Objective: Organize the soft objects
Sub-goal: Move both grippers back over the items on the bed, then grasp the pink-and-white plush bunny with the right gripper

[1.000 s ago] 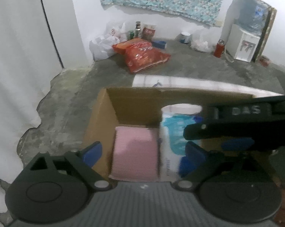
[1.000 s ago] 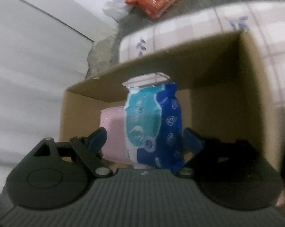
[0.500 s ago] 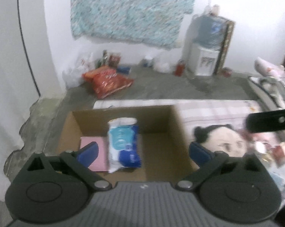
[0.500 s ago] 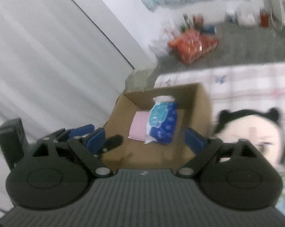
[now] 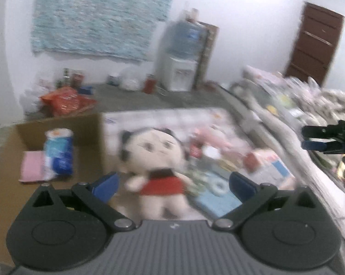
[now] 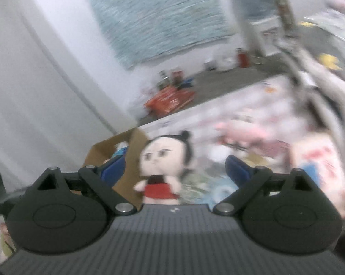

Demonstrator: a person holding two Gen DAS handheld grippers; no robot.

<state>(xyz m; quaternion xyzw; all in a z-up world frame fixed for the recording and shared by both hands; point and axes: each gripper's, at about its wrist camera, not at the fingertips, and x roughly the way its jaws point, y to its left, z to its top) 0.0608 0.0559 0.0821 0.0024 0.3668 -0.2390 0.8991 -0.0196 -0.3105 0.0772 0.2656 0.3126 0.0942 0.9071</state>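
My left gripper point(image 5: 173, 184) is standing wide open, empty; my right gripper point(image 6: 174, 168) is still opening, empty. The red-skirted, black-haired plush doll point(image 5: 157, 160) is lying ahead between both fingers, beside the brown cardboard box point(image 5: 90, 126).

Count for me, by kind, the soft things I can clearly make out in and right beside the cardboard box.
Flat pink cloth pad, in the brown cardboard box: 1
Blue-and-white plastic soft pack, in the box: 1
Plush doll with black hair and red skirt, outside the box: 1
Total: 3
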